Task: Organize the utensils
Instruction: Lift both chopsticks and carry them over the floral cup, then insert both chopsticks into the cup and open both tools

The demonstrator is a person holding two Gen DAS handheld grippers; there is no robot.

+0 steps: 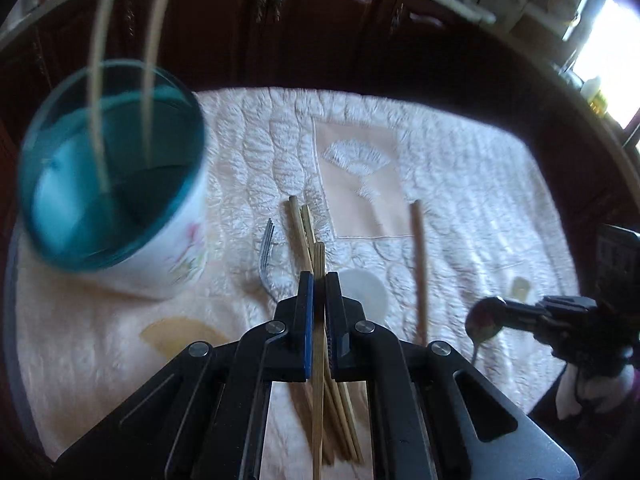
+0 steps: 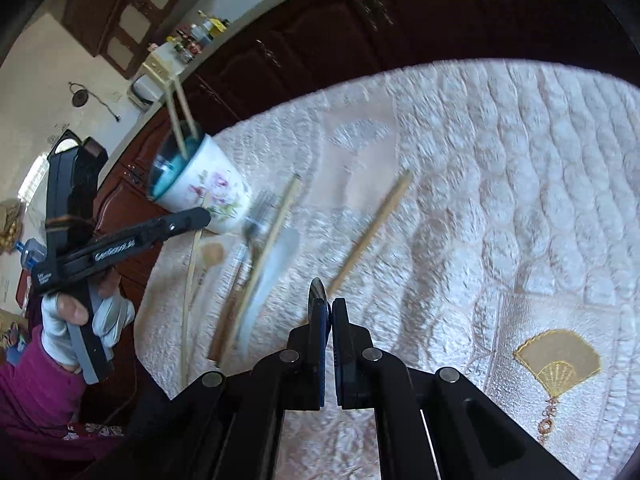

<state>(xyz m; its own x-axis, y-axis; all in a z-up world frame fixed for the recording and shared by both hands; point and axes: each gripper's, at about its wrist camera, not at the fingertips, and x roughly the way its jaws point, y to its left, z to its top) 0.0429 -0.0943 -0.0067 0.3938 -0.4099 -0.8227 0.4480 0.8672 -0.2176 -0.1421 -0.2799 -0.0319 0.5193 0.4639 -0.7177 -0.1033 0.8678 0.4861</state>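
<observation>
The left gripper has its jaws drawn narrow around a single bamboo chopstick, which runs between the blue pads and pokes out past the fingertips. In the right wrist view the same gripper reaches in from the left edge of the quilted cloth, with the person's gloved hand around its handle.

The right gripper is pinched on a metal spoon; only the rim of the bowl shows above the fingertips there, while the left wrist view shows that spoon hanging from the gripper over the right side of the cloth.

A floral mug with a teal inside stands near the far left corner of the cloth, and two chopsticks lean upright in it (the mug is blurred in both views). Just right of the mug lies a fork, tines pointing toward the far edge. Beside the fork a small bundle of loose chopsticks rests on the cloth under the left gripper, and a pale white spoon lies just right of them. A darker single chopstick lies apart, further right, roughly parallel to the bundle.

An embroidered gold fan marks the cloth near the right gripper. Dark wooden cabinets stand beyond the far edge.
</observation>
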